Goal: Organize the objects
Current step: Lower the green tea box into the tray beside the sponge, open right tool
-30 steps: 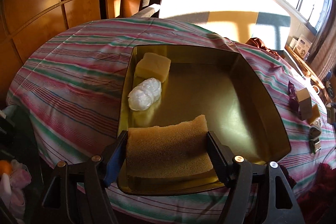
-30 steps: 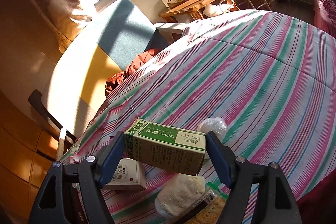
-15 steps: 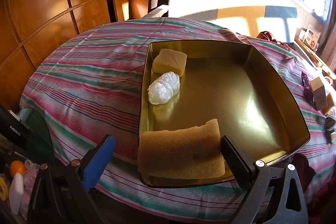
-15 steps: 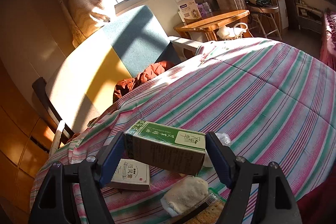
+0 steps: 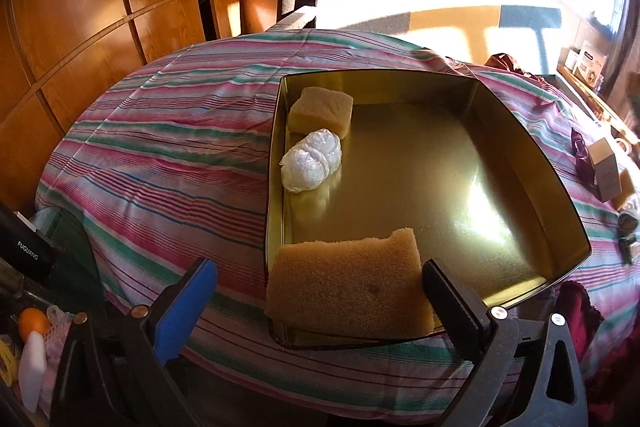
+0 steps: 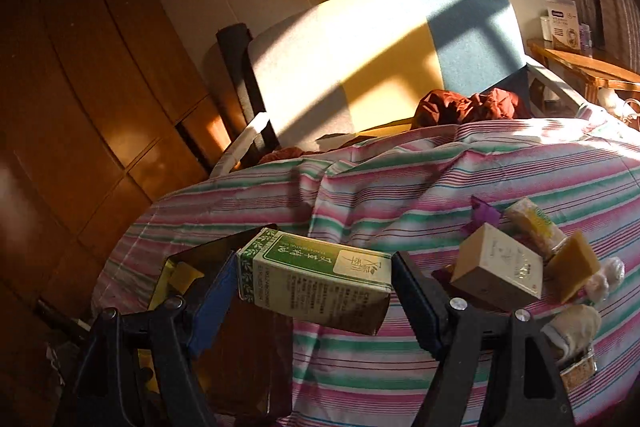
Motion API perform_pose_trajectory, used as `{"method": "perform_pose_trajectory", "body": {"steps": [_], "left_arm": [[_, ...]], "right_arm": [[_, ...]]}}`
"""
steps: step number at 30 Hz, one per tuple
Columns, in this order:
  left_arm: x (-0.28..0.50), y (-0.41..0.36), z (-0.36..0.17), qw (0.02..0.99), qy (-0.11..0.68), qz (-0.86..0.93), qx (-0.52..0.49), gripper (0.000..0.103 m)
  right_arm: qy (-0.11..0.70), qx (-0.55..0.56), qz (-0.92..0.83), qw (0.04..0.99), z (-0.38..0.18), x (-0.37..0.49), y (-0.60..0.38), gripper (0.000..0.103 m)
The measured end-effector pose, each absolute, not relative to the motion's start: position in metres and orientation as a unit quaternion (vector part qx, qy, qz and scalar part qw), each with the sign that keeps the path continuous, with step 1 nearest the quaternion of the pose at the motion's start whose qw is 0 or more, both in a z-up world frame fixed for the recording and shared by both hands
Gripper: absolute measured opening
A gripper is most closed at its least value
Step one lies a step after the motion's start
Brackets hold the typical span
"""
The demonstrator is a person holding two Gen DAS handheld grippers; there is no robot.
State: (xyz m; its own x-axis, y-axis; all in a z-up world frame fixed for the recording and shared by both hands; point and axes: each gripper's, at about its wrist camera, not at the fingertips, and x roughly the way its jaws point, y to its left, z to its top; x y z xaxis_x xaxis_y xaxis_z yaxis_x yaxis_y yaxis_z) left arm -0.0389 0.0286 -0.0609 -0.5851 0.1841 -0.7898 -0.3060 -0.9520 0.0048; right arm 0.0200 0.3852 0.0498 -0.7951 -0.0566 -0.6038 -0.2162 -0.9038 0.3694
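Note:
A gold metal tray lies on the striped bedspread. In it a large tan sponge rests on the near left corner. A white plastic bundle and a small yellow sponge lie along its left wall. My left gripper stands open, its jaws wide on either side of the large sponge and clear of it. My right gripper is shut on a green and white carton, carried in the air with the tray's corner low at the left.
Loose items lie on the bedspread to the right: a tan box, a yellow sponge wedge, a wrapped packet, a cloth bundle. A bed headboard and a wooden wardrobe stand behind. Bottles sit low at the left.
The left jaws have spread off the large sponge, which now lies in the tray. The right gripper has swung left with the carton, bringing the tray and the wardrobe into view.

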Motion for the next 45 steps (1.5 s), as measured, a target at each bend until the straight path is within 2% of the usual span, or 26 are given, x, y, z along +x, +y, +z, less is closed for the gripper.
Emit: {"method": "perform_pose_trajectory", "body": {"steps": [7,13,16,19,21,30,37,40,45], "left_arm": [[-0.039,0.013,-0.053,0.156,0.025,0.887,-0.434,0.103],[-0.038,0.016,-0.055,0.165,0.051,0.884,-0.435,0.103],[-0.039,0.014,-0.053,0.185,0.020,0.878,-0.442,0.103],[-0.039,0.016,-0.056,0.160,0.063,0.890,-0.423,0.103],[-0.039,0.006,-0.052,0.183,0.011,0.885,-0.427,0.103],[-0.028,-0.015,-0.046,0.166,-0.010,0.894,-0.417,0.103],[-0.027,-0.043,-0.038,0.121,-0.042,0.909,-0.397,0.103],[-0.027,-0.049,-0.037,0.101,-0.046,0.913,-0.392,0.103],[-0.027,-0.047,-0.035,0.083,-0.043,0.918,-0.385,0.103]], "right_arm": [[0.198,-0.425,0.881,-0.062,-0.006,-0.053,0.280,0.078],[0.200,-0.489,0.843,-0.102,-0.049,-0.092,0.224,0.078],[0.185,-0.498,0.840,-0.108,-0.052,-0.098,0.204,0.078],[0.173,-0.504,0.839,-0.109,-0.054,-0.103,0.195,0.078],[0.171,-0.506,0.838,-0.109,-0.055,-0.104,0.193,0.078],[0.168,-0.530,0.823,-0.117,-0.069,-0.126,0.173,0.078],[0.225,-0.557,0.781,-0.173,-0.089,-0.136,0.152,0.081],[0.238,-0.547,0.781,-0.183,-0.086,-0.129,0.155,0.086],[0.243,-0.524,0.797,-0.177,-0.071,-0.116,0.163,0.086]]}}
